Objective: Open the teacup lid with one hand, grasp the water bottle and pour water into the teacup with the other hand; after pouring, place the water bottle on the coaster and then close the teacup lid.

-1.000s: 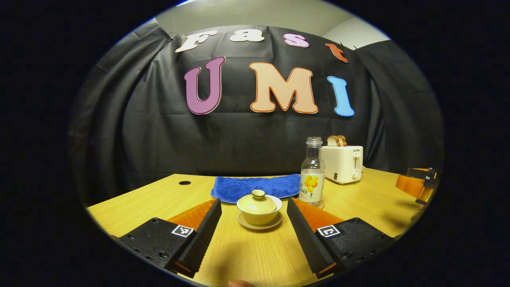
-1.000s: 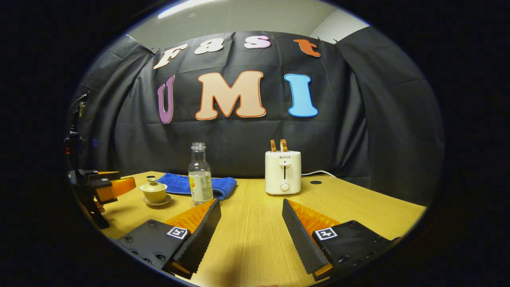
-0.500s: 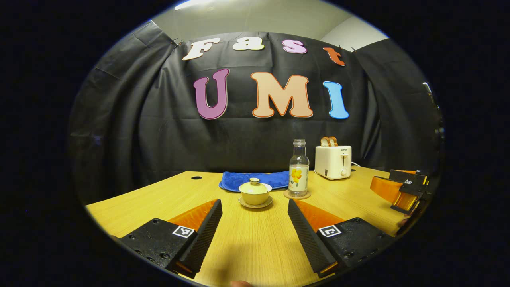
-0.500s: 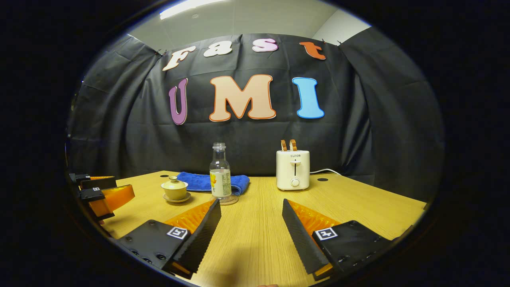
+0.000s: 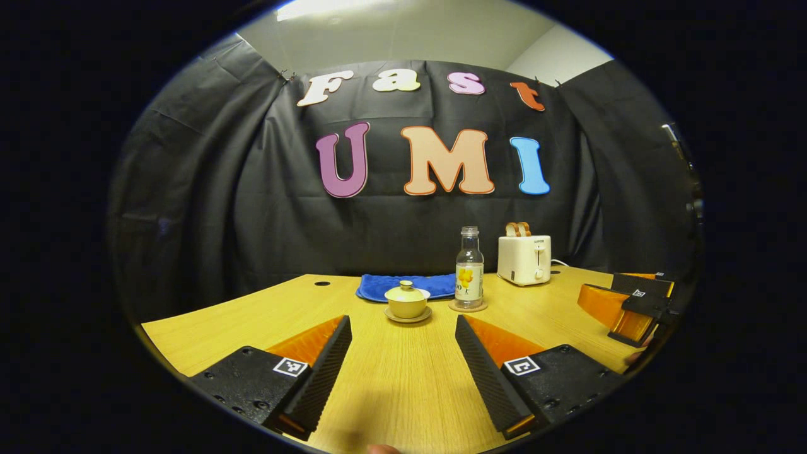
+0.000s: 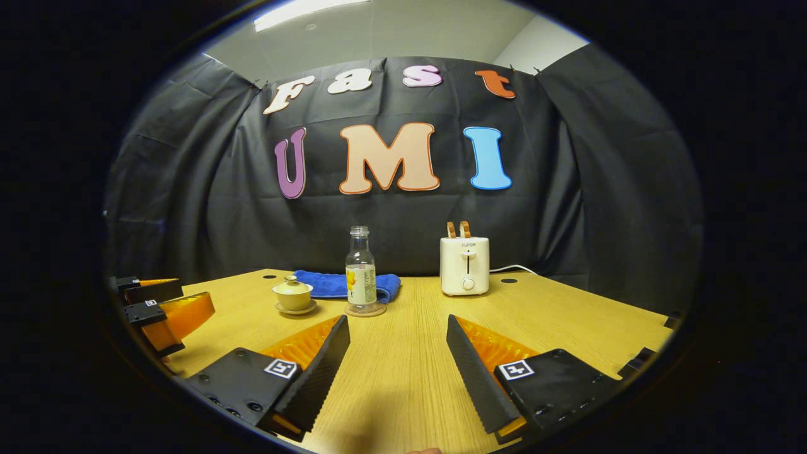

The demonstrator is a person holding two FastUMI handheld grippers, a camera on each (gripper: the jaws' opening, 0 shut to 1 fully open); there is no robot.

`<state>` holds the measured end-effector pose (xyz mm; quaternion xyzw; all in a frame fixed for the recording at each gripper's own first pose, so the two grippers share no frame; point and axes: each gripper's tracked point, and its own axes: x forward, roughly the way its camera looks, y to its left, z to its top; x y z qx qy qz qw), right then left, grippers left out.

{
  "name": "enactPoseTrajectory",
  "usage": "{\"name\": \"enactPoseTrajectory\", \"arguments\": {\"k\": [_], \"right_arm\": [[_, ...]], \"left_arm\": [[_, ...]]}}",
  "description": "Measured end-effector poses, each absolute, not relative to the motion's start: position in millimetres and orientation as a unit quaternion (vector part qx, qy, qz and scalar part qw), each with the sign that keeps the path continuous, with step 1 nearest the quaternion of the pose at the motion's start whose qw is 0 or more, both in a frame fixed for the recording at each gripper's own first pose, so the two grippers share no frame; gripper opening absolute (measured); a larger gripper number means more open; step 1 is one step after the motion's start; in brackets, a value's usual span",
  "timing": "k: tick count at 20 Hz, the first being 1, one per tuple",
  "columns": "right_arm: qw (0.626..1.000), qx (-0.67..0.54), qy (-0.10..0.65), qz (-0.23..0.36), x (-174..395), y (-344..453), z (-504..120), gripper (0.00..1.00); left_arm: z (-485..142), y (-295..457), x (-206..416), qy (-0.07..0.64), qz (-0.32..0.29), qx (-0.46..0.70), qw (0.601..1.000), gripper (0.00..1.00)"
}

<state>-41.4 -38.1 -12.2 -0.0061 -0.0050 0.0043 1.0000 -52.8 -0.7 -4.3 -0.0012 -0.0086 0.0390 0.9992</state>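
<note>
Two grippers, both holding nothing, both well back from the task things. Left gripper (image 5: pixel 403 372): fingers spread wide over bare counter (image 5: pixel 252 321). Ahead of it, left to right: blue cloth (image 5: pixel 403 287) at the back, teacup (image 5: pixel 407 304) on its saucer with the lid (image 5: pixel 407 291) seated, water bottle (image 5: pixel 470 271) upright on the coaster (image 5: pixel 468 307), just beside the cup, uncapped. White toaster (image 5: pixel 524 258) further right with bread in the slots. Right gripper (image 6: pixel 397 372): fingers also wide, nothing between them.

Judged from layout, the task looks finished or all but finished: lid on, bottle on coaster, both grippers clear.

Risks from here:
- Bottle has no cap and is tall and narrow; a sideways brush from either gripper would tip it and spill onto the counter or cloth.
- Cup and bottle sit close, so any re-approach to the lid knob could clip the bottle.
- Cannot tell whether the lid is fully seated; a tilted lid could slide off if the counter is bumped.
</note>
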Motion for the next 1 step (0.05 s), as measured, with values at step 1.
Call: {"name": "enactPoseTrajectory", "arguments": {"k": [1], "right_arm": [[1.000, -0.005, -0.003, 0.004, -40.2, -38.2, -12.5, 0.98]], "left_arm": [[-6.3, -1.0, -53.0, -0.002, 0.039, -0.002, 0.999, 0.96]]}}
